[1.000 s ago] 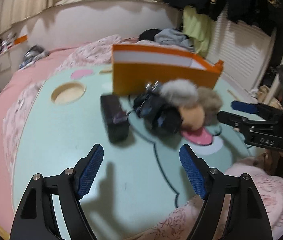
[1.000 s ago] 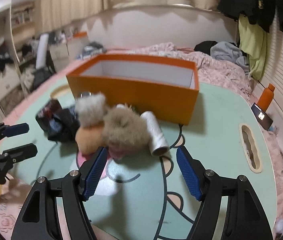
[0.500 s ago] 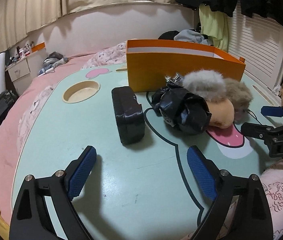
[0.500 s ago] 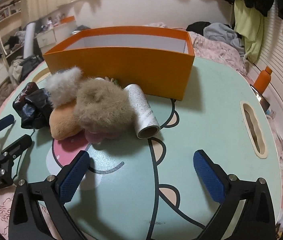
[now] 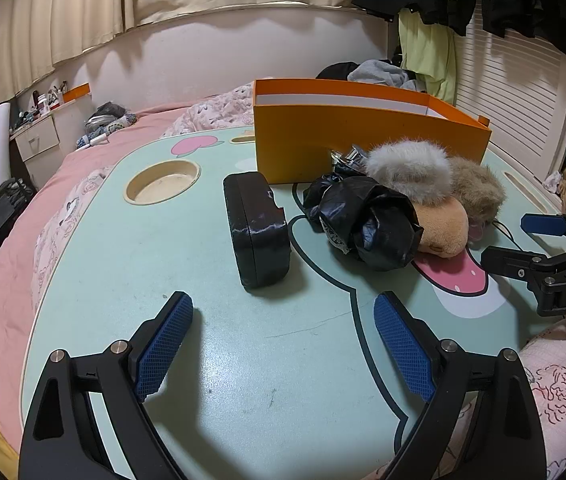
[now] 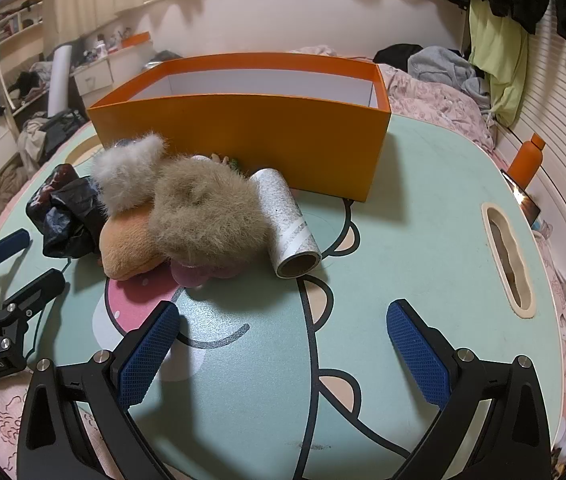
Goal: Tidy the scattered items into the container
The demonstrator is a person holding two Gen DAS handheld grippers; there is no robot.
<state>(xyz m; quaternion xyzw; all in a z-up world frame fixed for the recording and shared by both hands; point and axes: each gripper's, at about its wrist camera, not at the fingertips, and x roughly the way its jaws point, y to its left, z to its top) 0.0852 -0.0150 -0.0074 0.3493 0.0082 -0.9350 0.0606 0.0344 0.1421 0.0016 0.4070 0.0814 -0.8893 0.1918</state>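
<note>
From your left wrist camera, your left gripper [image 5: 283, 344] hangs over the mint-green table [image 5: 187, 280] with its jaws spread wide and nothing between them. Just ahead lies a black case [image 5: 257, 230] on its edge. To its right sits a crumpled black bag [image 5: 367, 226], touching a heap of a grey furry piece [image 5: 407, 170], a tan plush [image 5: 441, 228] and a brown furry piece [image 5: 477, 192]. The orange box [image 5: 347, 140] stands right behind them, open at the top. Your right gripper [image 5: 523, 242] shows at the right edge.

From your right wrist camera, your right gripper [image 6: 283, 348] is also spread wide and empty above the table [image 6: 423, 240]. The same furry heap [image 6: 207, 208] lies ahead to the left, with a white roll [image 6: 287, 220] just beside it, lying on its side in front of the orange box [image 6: 243, 132]. Your left gripper [image 6: 23, 260] shows at the left edge, its jaws apart.
</note>
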